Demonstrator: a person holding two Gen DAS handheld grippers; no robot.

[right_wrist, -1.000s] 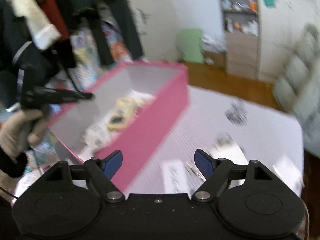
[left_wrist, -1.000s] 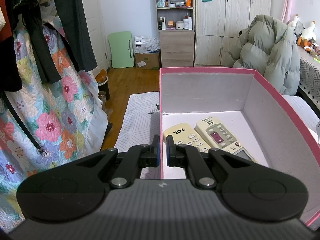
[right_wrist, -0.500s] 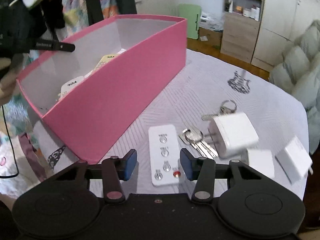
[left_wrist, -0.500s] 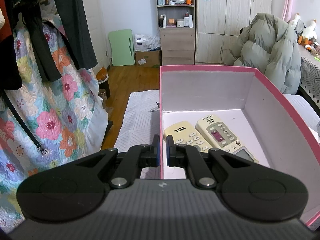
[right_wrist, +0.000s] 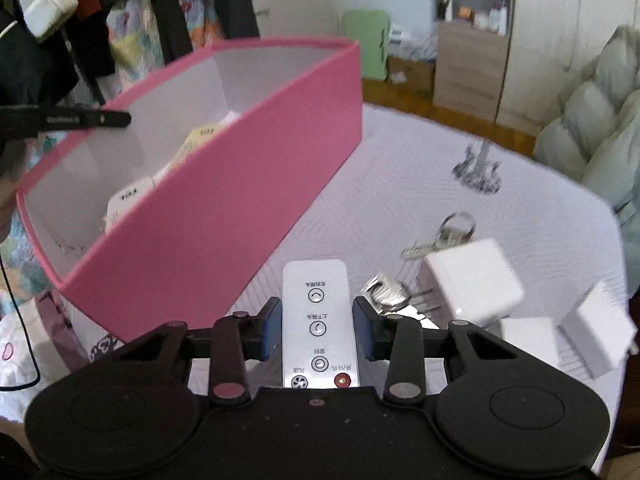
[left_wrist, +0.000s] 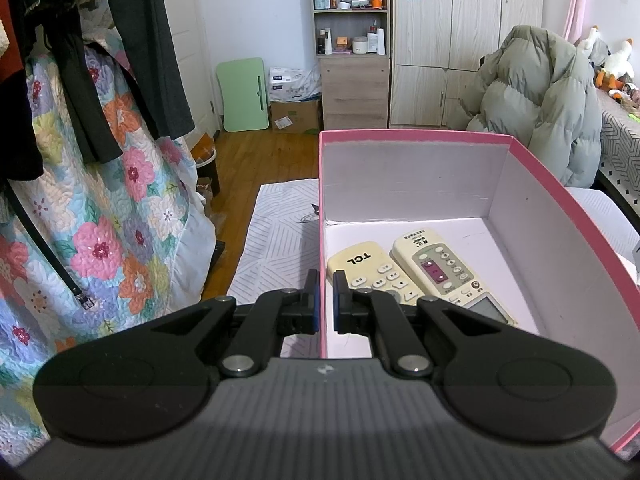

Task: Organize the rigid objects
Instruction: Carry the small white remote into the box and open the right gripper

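A pink box point(left_wrist: 536, 184) with a white inside holds two remotes: a cream TCL remote point(left_wrist: 364, 268) and a white remote point(left_wrist: 444, 276). My left gripper point(left_wrist: 326, 300) is shut on the box's near-left wall. In the right wrist view the box point(right_wrist: 224, 216) stands at the left. My right gripper point(right_wrist: 318, 330) has its blue pads against both sides of a flat white remote point(right_wrist: 316, 312) that lies on the white tablecloth point(right_wrist: 540, 216).
Keys point(right_wrist: 444, 236) and several white chargers point(right_wrist: 472, 280) lie to the right of the flat remote. Hanging clothes and a floral quilt point(left_wrist: 100, 220) are at the left. A grey puffer jacket point(left_wrist: 532, 108) and a shelf unit point(left_wrist: 352, 40) stand beyond the table.
My right gripper swung from the box to the flat white remote, moved down over it and closed its fingers onto its sides. The left gripper stays shut on the box wall.
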